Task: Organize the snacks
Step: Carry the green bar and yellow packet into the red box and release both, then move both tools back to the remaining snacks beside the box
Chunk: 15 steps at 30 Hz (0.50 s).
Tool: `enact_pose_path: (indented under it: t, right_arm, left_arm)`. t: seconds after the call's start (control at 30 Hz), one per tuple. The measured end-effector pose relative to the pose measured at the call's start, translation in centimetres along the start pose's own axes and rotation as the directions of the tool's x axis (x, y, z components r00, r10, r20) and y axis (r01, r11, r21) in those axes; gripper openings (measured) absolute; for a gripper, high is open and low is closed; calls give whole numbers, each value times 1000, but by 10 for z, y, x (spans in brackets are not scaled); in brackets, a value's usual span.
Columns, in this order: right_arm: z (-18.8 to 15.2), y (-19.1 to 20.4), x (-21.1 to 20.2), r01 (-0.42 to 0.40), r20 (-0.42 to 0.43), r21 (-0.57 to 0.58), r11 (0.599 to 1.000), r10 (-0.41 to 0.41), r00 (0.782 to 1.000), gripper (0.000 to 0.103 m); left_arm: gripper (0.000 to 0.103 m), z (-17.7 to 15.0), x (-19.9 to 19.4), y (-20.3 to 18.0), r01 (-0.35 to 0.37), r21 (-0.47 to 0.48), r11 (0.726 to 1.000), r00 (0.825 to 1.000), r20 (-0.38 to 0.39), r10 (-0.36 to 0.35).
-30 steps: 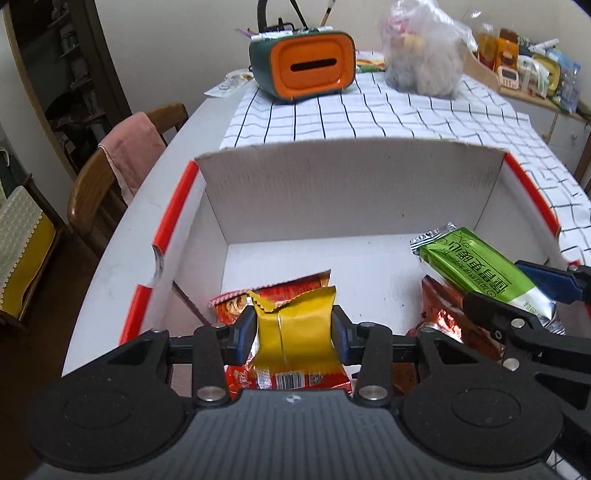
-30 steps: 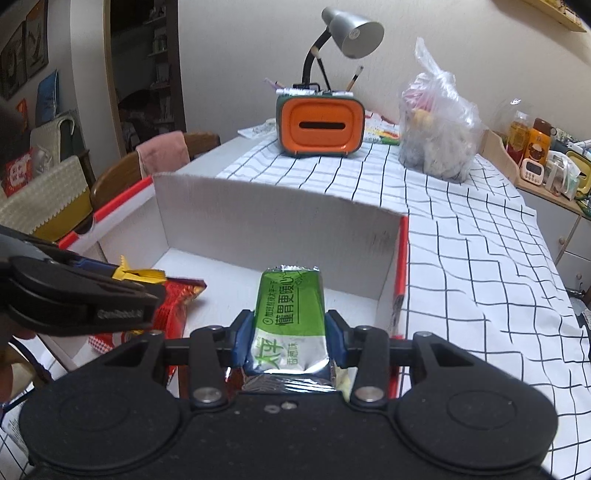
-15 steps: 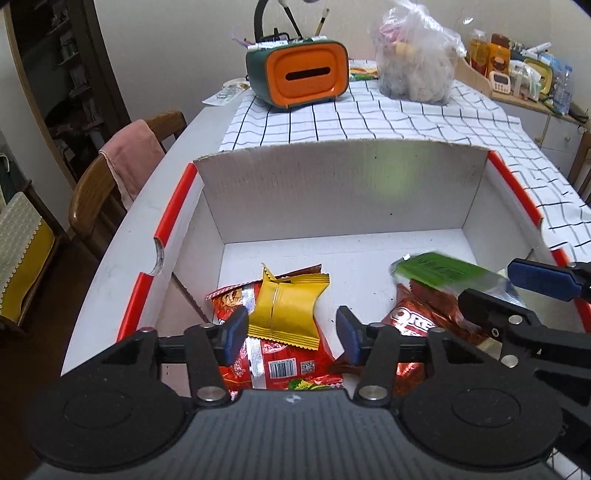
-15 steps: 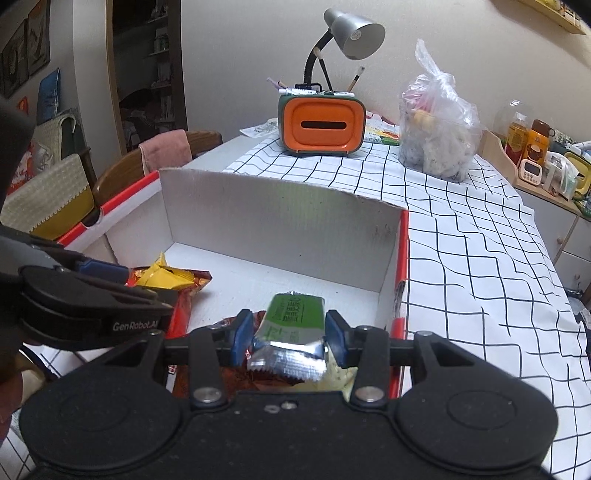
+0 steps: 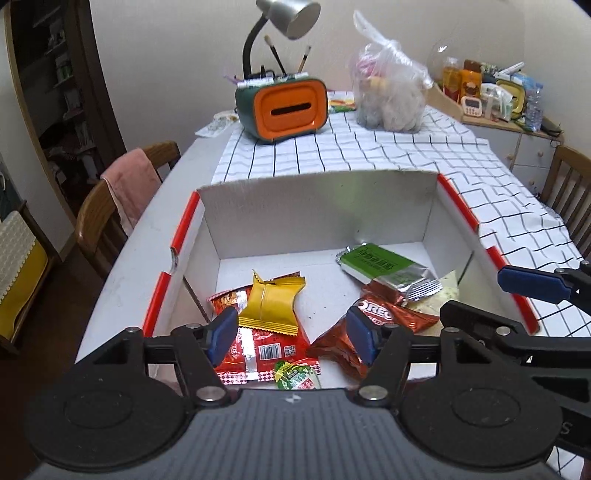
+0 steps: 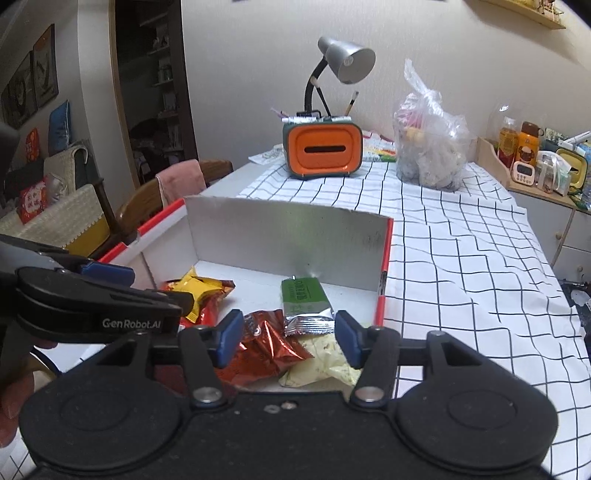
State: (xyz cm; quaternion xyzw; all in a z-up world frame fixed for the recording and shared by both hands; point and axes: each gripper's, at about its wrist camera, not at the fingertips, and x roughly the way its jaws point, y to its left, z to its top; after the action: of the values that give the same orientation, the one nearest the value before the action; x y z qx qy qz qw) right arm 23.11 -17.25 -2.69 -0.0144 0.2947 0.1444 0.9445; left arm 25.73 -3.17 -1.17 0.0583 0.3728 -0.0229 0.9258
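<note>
A white cardboard box (image 5: 317, 206) with red edges holds the snacks. A yellow packet (image 5: 271, 306) lies on a red packet (image 5: 266, 350) at the box's left. A green bar (image 5: 380, 266) lies on a red Oreo pack (image 5: 380, 317) and a pale yellow packet (image 6: 325, 363) at the right. My left gripper (image 5: 291, 334) is open and empty above the box's near side. My right gripper (image 6: 288, 338) is open and empty just behind the green bar (image 6: 304, 304); it also shows at the right in the left wrist view (image 5: 517, 291).
An orange and green tissue box (image 5: 282, 110) with a desk lamp (image 5: 284, 18) and a full plastic bag (image 5: 388, 99) stand at the far end of the checked tablecloth (image 6: 461, 258). A wooden chair with a pink towel (image 5: 127, 184) is at the left.
Both grippers have opened and pulled up and back. The yellow packet and the green bar were let go and now lie in the box.
</note>
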Motion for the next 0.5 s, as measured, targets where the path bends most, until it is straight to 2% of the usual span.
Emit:
enact_pose_path:
  t: [0.1,0.2,0.27,0.37,0.43,0.5]
  right_arm:
    - [1,1,-12,-1,24,3,1000,1,1000,60]
    - [3,0,-24,3,48,9,1000,-4,999,65]
    - [4,-1,-32,6,68,21,1000,-8,998,81]
    - [2,-1,-45,-12,84,31,999,10,996,82]
    - [0,0,-54,-18,89,26,1000,16,996,83]
    - [-4,2,-62,-30,94,23,999,27,995,88]
  left_arm:
    - [66,-1,-15,0,8,-2,1000,1000,26,-8]
    - [73,0,-30,2,10,-9,1000,998,59,-10]
    - [75,-1,-40,4,12,-13,1000,997,79,-11]
    - [77,-5,-55,7,31,-21,999,995,94,-29]
    - [82,-9,-64,8,39,-22,999,994,107,-36]
    - [84,-13,-72,8,45,-21,999,992,115,-42]
